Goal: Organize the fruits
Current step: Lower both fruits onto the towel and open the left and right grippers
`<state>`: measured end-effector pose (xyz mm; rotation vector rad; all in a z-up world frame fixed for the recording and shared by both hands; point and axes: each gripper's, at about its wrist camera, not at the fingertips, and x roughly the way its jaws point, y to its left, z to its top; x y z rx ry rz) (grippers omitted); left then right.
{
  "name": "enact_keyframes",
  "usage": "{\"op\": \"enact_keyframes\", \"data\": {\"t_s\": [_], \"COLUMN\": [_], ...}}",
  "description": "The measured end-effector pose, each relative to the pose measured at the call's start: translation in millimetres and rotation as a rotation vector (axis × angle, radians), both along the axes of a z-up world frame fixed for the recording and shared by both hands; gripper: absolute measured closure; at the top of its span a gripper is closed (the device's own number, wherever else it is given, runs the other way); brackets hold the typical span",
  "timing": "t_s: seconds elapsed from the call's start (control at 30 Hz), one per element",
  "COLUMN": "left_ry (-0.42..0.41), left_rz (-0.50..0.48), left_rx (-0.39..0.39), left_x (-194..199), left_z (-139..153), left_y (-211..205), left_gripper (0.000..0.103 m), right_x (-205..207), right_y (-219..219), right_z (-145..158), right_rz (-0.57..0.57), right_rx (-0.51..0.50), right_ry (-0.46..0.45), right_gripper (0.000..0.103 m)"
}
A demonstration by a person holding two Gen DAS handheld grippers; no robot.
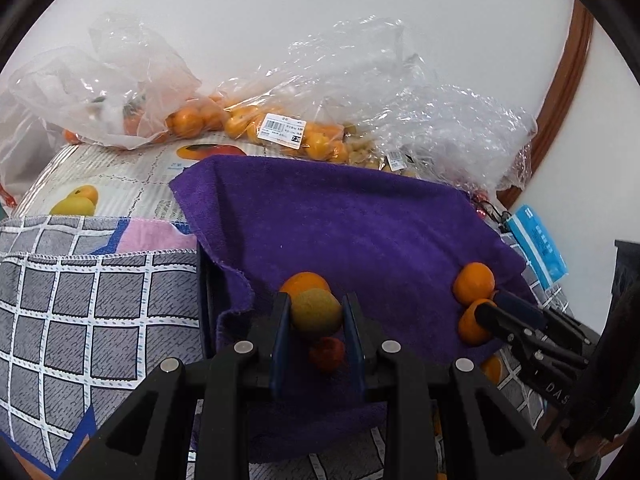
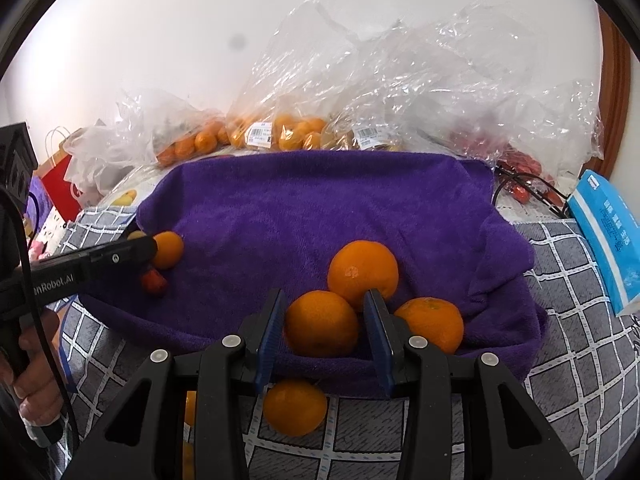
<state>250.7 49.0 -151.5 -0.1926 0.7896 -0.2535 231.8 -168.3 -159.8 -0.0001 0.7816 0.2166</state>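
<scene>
A purple towel (image 1: 340,224) (image 2: 320,208) covers the middle of the table. My left gripper (image 1: 316,312) is shut on a yellow-green fruit (image 1: 316,314), just above the towel, with an orange (image 1: 302,282) behind it and a small red fruit (image 1: 327,354) below. My right gripper (image 2: 322,320) has its jaws on both sides of an orange (image 2: 321,323) lying on the towel, touching it. Two more oranges (image 2: 363,272) (image 2: 432,322) lie beside it, and another orange (image 2: 294,407) lies on the checked cloth below.
Clear plastic bags of oranges (image 1: 240,120) (image 2: 288,132) and red fruit (image 2: 520,168) line the back by the wall. A grey checked cloth (image 1: 80,312) (image 2: 580,340) covers the front. A blue packet (image 2: 612,236) lies at right, a red paper bag (image 2: 60,188) at left.
</scene>
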Motion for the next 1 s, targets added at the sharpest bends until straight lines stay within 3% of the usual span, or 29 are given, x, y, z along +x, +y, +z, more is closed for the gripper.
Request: {"op": "enact_keyframes", "data": {"t_s": [0.7, 0.93, 1.0], "left_ry": [0.0, -0.034, -0.048], "left_rz": [-0.038, -0.02, -0.018], "left_rx": [-0.029, -0.067, -0.071], "left_x": [-3, -9, -12], "left_z": [1, 10, 13], "left_y": [-2, 5, 6], "left_gripper": [0.078, 0.062, 0.061], "right_x": [-5, -10, -10], "right_y": [-4, -8, -10], "right_z": [9, 18, 20], "right_rz": [-0.036, -0.086, -0.094], "right_rx": [0.019, 0.002, 0.006], "right_ry": [-0.048, -0.1, -0.096], "right_gripper": [0.059, 0.059, 0.059]}}
